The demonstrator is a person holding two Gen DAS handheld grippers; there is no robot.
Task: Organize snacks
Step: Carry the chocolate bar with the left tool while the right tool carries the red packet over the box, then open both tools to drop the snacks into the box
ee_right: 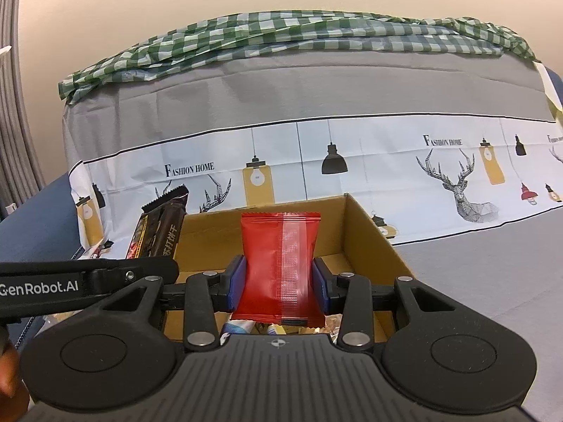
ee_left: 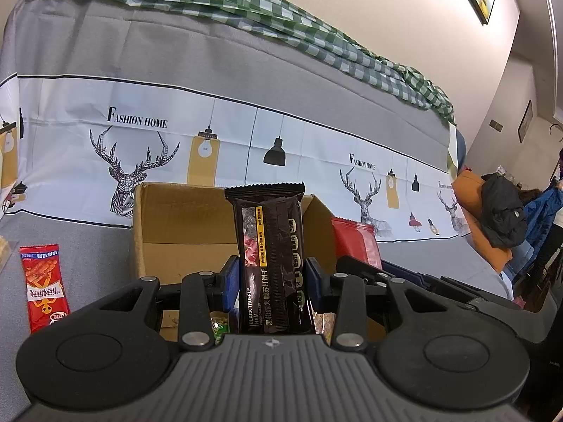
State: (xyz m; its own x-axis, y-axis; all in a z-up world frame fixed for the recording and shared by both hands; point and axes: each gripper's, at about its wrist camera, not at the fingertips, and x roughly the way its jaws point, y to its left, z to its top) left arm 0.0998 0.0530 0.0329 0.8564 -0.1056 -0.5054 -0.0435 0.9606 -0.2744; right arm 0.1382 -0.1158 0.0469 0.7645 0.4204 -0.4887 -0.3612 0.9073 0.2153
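My left gripper is shut on a black cracker packet, held upright above the open cardboard box. My right gripper is shut on a red snack packet, also upright over the same box. In the right wrist view the black packet shows at the left behind the other gripper's arm. In the left wrist view the red packet peeks out at the right. Several small wrapped snacks lie in the bottom of the box.
A red sausage-snack packet lies on the grey cover left of the box. Behind stands a sofa back draped with a deer-print sheet and a green checked cloth. Bags and clothing pile up at the far right.
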